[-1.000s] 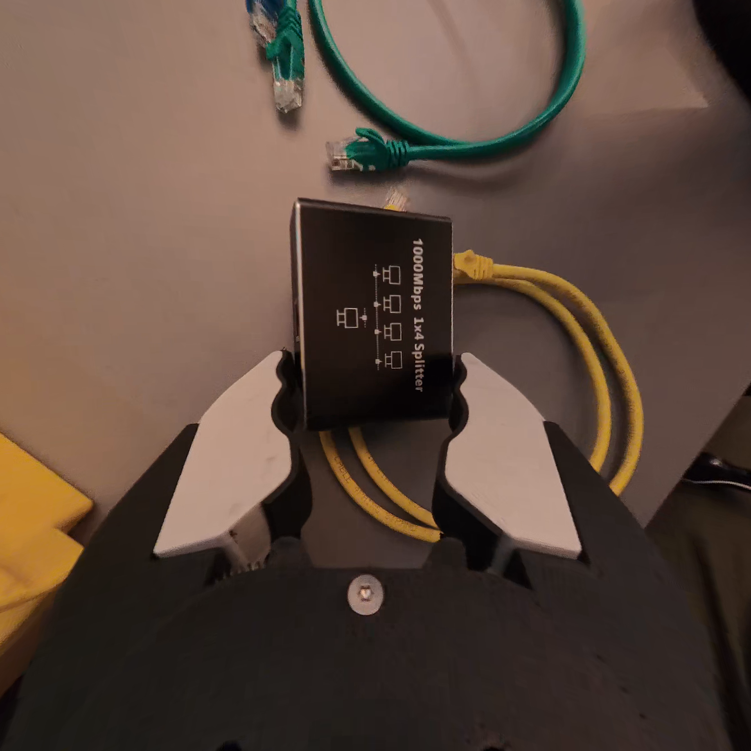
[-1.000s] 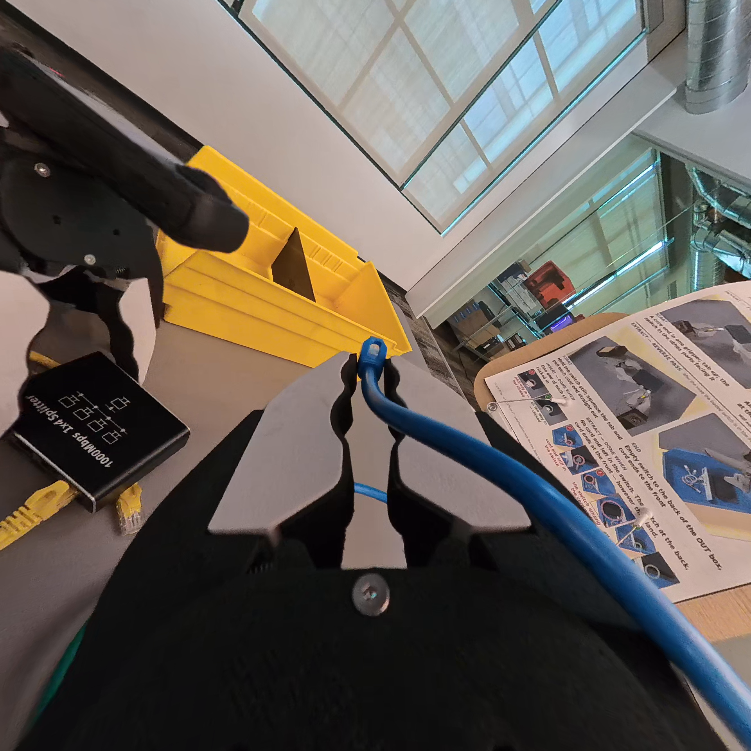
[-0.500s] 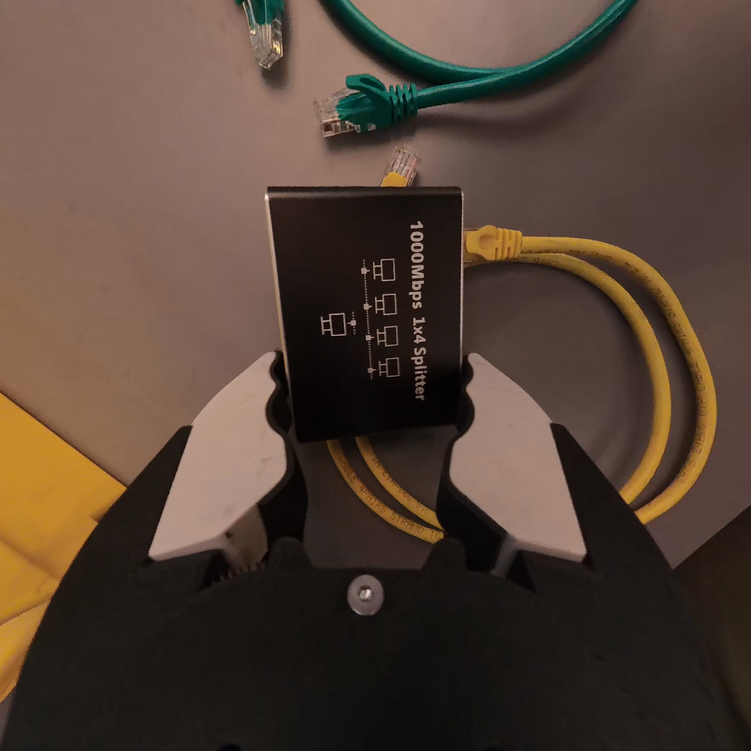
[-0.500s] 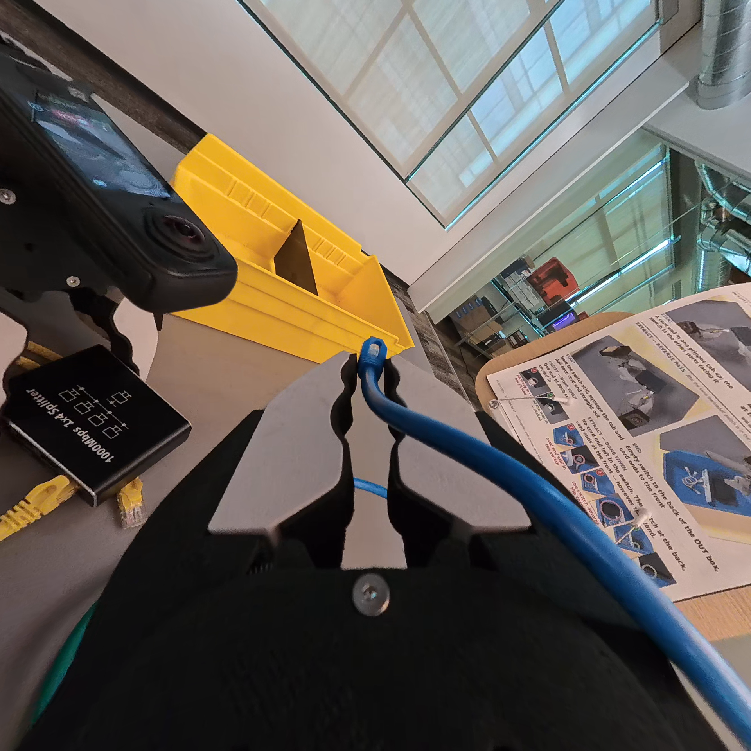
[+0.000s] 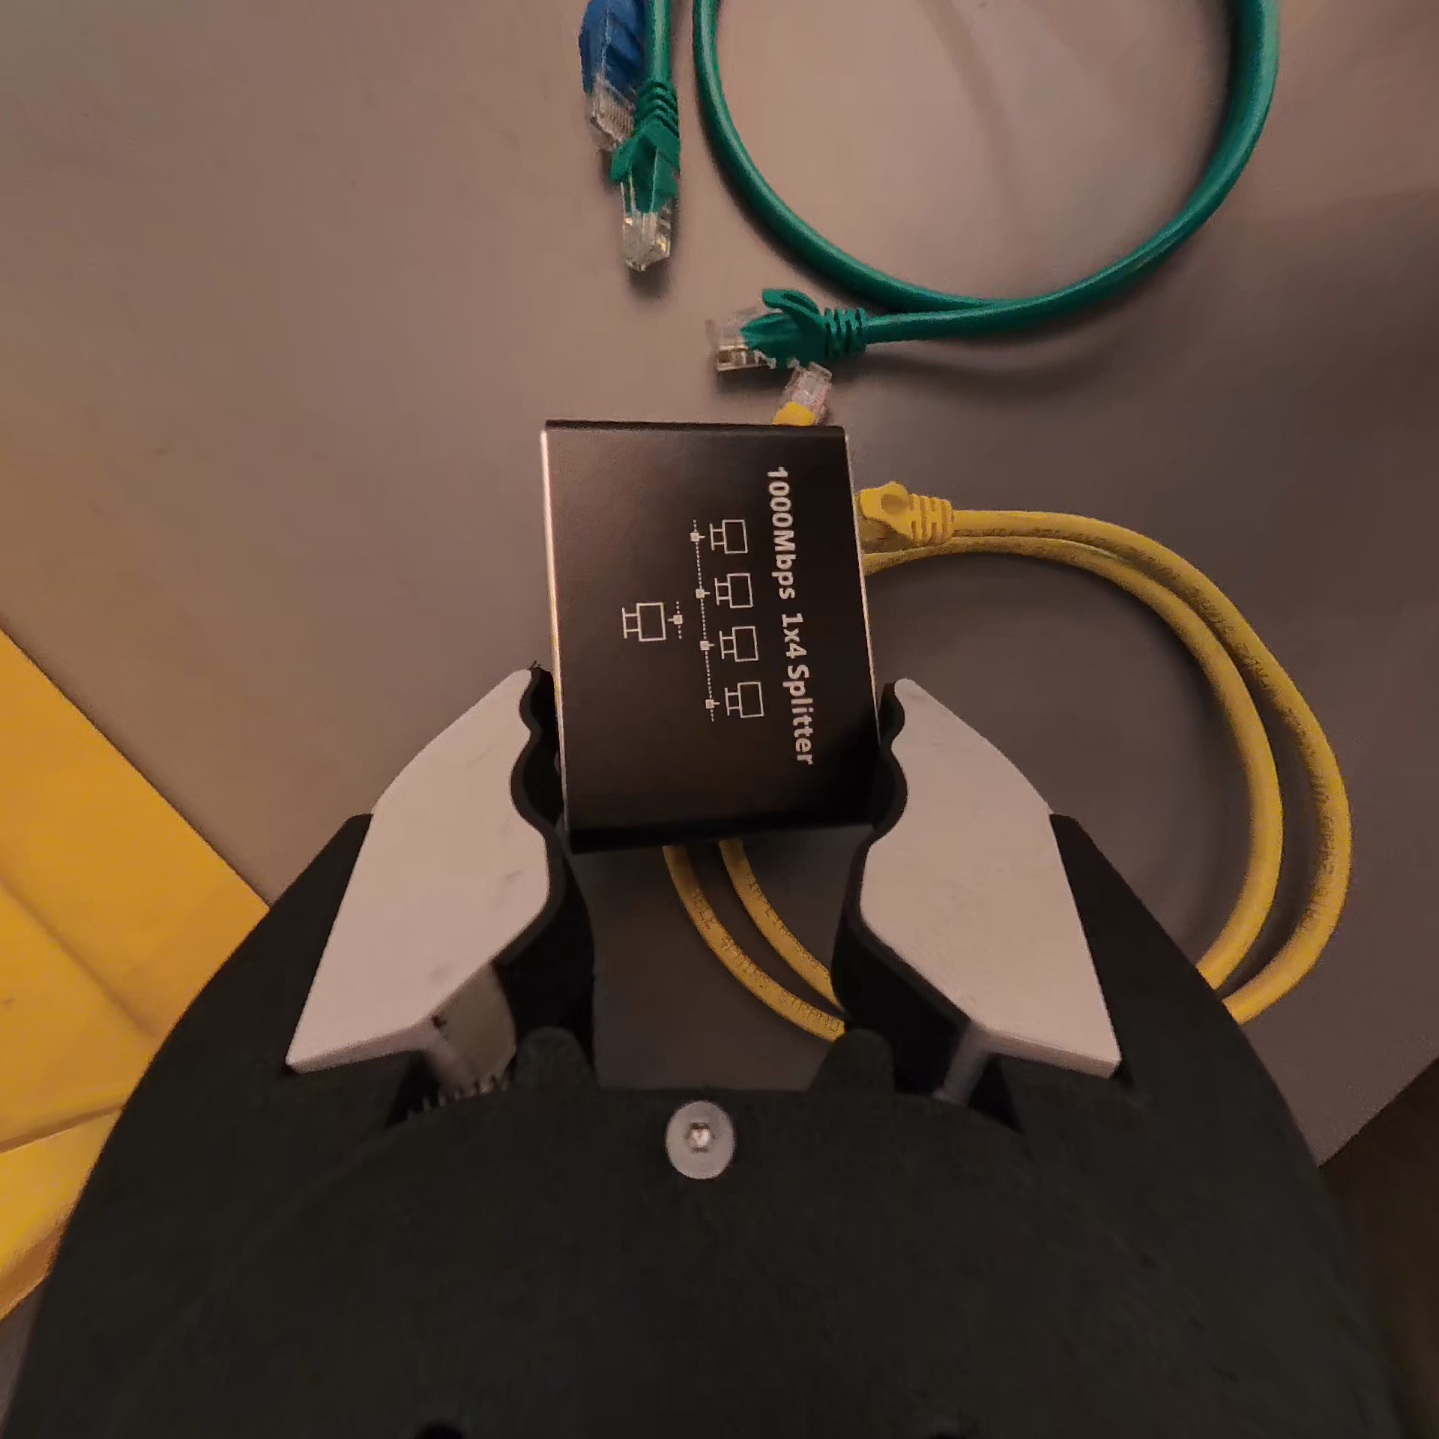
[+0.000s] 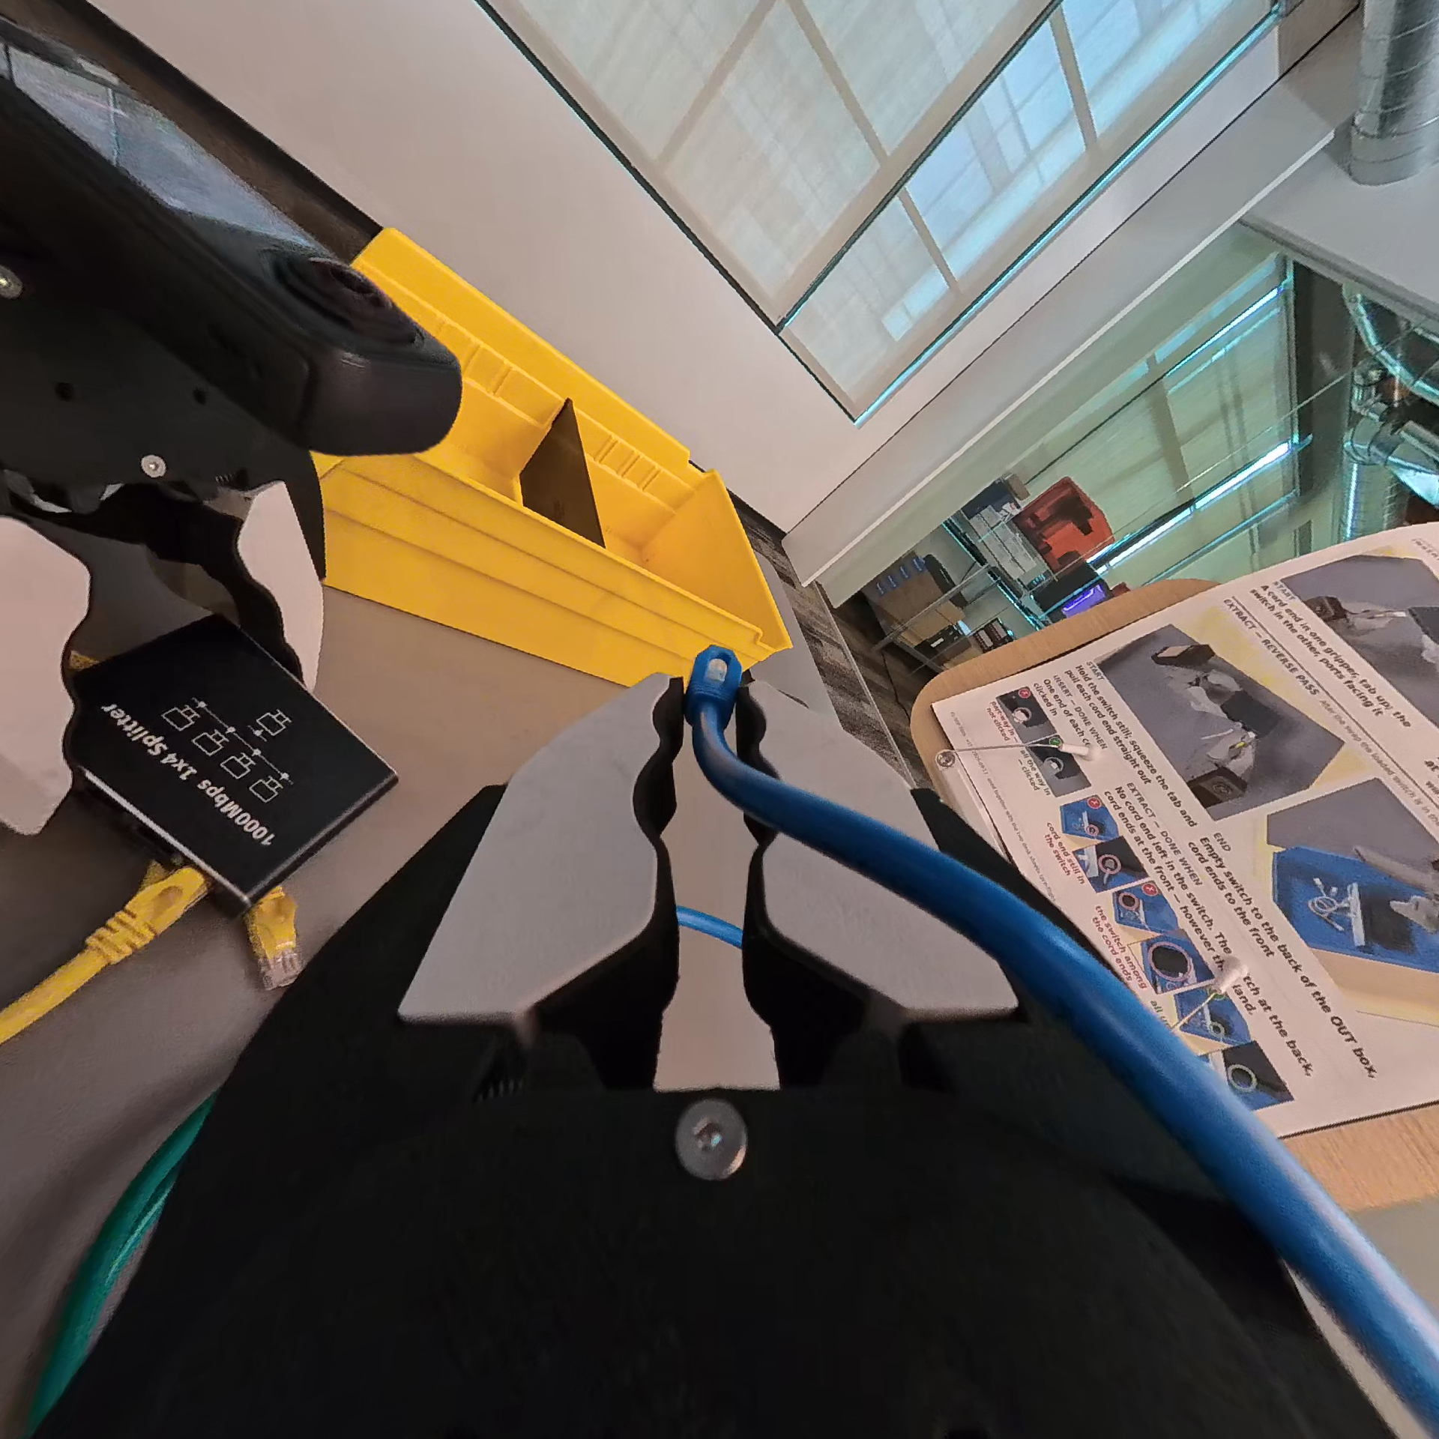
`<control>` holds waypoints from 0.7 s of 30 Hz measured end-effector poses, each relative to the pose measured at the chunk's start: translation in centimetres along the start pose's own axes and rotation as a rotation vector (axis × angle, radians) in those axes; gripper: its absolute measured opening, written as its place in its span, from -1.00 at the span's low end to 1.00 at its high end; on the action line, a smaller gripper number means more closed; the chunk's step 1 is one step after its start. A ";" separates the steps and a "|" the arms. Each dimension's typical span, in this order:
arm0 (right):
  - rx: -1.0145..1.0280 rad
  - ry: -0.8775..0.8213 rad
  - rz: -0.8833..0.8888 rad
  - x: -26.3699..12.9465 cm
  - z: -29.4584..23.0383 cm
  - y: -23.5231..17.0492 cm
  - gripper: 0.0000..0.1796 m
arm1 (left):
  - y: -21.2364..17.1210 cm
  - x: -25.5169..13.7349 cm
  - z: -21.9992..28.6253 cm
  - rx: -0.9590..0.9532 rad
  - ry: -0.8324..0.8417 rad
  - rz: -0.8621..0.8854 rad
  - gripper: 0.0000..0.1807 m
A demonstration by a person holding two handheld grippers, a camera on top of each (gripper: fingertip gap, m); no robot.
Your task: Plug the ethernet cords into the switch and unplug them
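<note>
The black switch (image 5: 708, 623) lies tilted on the grey table, resting on the yellow cord (image 5: 1246, 701). My left gripper (image 5: 716, 747) is shut on the switch's near end, one fingertip on each side. The yellow cord's plugs (image 5: 903, 514) lie loose by the switch's right side and far edge. The green cord (image 5: 1012, 304) lies farther off with both plugs free. My right gripper (image 6: 705, 701) is shut on the blue cord (image 6: 1012, 934) just behind its plug (image 6: 715, 676), held above the table to the right of the switch (image 6: 226, 763). The switch's ports are hidden.
A yellow bin (image 6: 545, 561) stands behind the switch and shows at the left in the left wrist view (image 5: 93, 895). A printed instruction sheet (image 6: 1207, 818) lies on a wooden board at the right. Another blue plug (image 5: 615, 70) lies by the green one. The table edge (image 5: 1386, 1090) is near right.
The left gripper keeps its hold on the switch and has shifted a little over the table. The right gripper still holds the blue cord end and has come slightly closer to the switch.
</note>
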State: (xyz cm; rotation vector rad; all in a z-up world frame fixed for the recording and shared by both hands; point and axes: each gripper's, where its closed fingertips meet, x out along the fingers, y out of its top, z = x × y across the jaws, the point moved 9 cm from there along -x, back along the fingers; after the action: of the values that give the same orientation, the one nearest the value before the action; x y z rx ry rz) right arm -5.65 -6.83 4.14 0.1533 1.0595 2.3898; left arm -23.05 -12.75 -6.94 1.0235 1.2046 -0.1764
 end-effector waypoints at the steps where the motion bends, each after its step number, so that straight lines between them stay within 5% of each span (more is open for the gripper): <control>1: 0.001 0.000 -0.002 0.0 0.0 -0.1 -0.86 | 0.0 0.0 -0.1 -0.007 -0.001 0.006 -0.14; 21: 0.032 0.039 -0.033 0.5 -0.3 -0.8 -0.86 | 0.4 -4.0 -2.0 -0.279 -0.234 0.376 -0.14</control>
State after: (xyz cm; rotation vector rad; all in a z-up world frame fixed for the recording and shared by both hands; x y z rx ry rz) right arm -5.84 -6.36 3.32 0.0994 1.1096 2.3563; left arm -25.82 -12.60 -3.40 0.9347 0.7822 0.1603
